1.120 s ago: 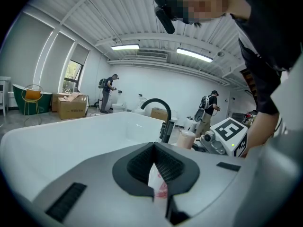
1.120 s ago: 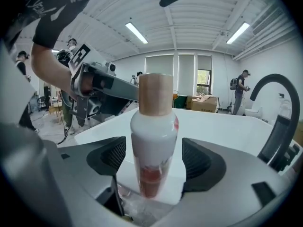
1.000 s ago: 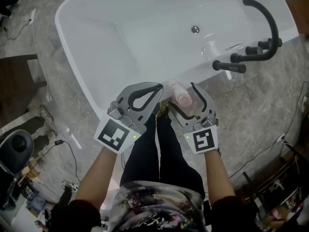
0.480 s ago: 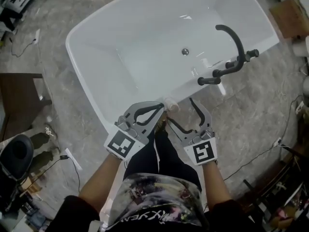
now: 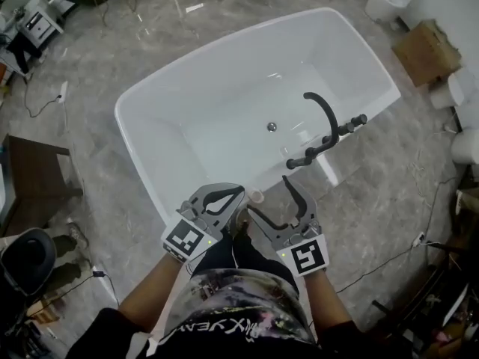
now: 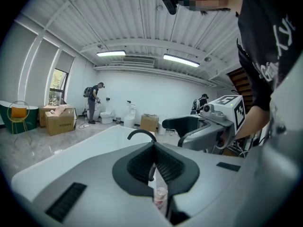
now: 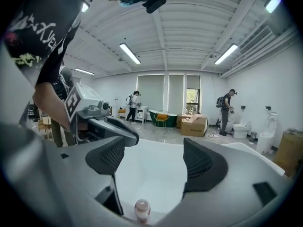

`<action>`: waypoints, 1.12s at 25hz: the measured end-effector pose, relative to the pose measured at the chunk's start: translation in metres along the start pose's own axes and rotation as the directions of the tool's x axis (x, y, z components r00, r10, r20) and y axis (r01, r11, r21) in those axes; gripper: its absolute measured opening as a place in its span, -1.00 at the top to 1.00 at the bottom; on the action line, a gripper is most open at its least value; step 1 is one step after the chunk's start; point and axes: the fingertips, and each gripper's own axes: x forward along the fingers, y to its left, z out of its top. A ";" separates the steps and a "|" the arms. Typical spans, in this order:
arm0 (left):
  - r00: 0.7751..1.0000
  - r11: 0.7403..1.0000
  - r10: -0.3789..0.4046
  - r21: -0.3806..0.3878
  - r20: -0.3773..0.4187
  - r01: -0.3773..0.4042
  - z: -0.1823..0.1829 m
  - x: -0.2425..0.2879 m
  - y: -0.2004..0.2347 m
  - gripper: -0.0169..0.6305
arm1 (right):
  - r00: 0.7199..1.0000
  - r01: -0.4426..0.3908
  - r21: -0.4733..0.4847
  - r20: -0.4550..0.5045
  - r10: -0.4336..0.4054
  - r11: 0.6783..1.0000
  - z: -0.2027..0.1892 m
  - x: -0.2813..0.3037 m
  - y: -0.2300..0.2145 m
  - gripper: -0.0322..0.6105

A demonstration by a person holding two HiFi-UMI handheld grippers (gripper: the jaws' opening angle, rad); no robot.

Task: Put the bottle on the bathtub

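Observation:
A small pale bottle with a pinkish cap stands upright on the near rim of the white bathtub. No gripper touches it. My left gripper hangs just left of it, its jaws shut on nothing. In the left gripper view the bottle shows low, under the left gripper's closed pads. My right gripper is open just right of the bottle. In the right gripper view the bottle stands low, in front of the right gripper's spread jaws.
A black floor-mounted faucet arches over the tub's right rim, near the drain. A brown table stands at the left and a cardboard box at the upper right. Cables lie on the marble floor. People stand far off in the room.
The bottle, between the right gripper's jaws a second ago, now stands alone on the rim. Both grippers have drawn back from the tub, and the head view has risen.

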 end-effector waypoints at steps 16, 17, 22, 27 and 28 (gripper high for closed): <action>0.999 0.997 0.021 0.071 0.044 -0.024 0.088 -0.035 0.002 0.91 | 0.998 0.031 -0.019 0.063 -0.029 0.999 0.096 -0.021 -0.008 -0.22; 0.999 0.997 0.024 0.070 0.044 -0.027 0.089 -0.038 0.002 0.91 | 0.997 0.026 -0.024 0.067 -0.025 0.999 0.098 -0.020 -0.006 -0.17; 0.998 0.997 0.034 0.063 0.049 -0.037 0.093 -0.045 0.005 0.91 | 0.997 0.015 -0.041 0.079 -0.012 0.999 0.104 -0.015 0.001 0.14; 0.998 0.996 0.041 0.075 0.047 -0.045 0.094 -0.047 0.007 0.91 | 0.998 0.023 -0.066 0.067 -0.018 0.998 0.104 -0.013 0.004 0.48; 0.998 0.996 0.043 0.076 0.049 -0.046 0.095 -0.047 0.007 0.91 | 0.998 0.028 -0.074 0.057 -0.024 0.997 0.102 -0.012 0.004 0.55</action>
